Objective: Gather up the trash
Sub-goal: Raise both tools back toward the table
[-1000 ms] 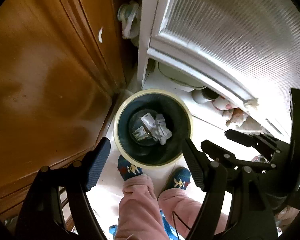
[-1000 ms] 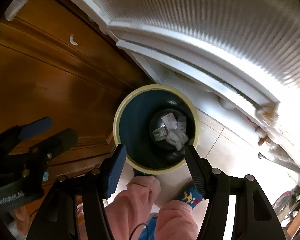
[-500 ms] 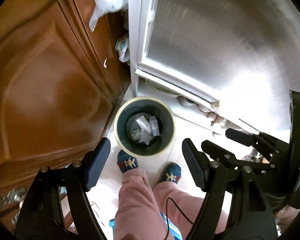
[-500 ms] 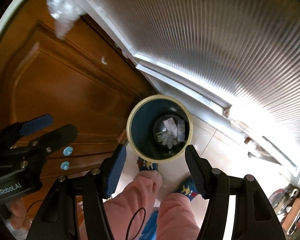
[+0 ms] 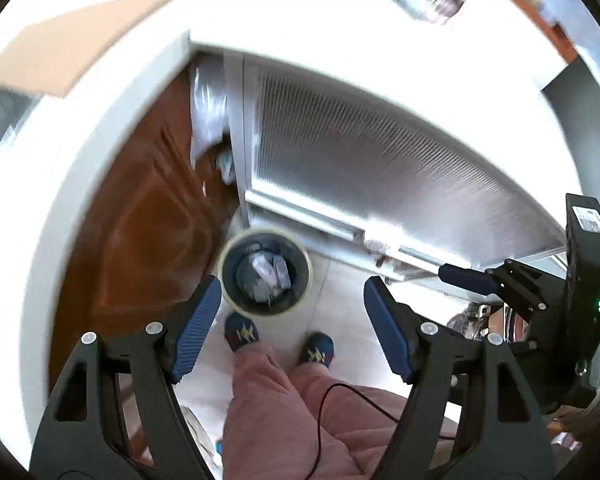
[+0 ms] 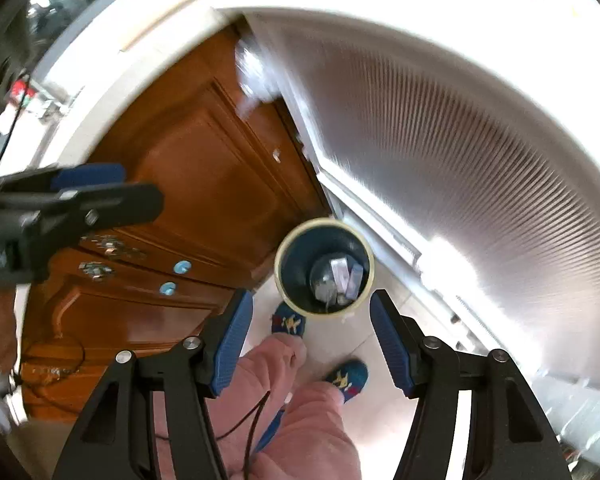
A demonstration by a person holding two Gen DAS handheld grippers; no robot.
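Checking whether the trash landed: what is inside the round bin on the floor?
The bin holds a few pale crumpled wrappers lying at its dark bottom. Anything under them is hidden, and blur keeps them from being identified.

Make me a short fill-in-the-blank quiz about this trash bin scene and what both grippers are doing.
1. The crumpled trash lies inside the round ____ on the floor.
2. The left gripper and the right gripper both have their jaws ____.
3. The bin stands beside a ____ cabinet door.

Missing words: bin; open; wooden
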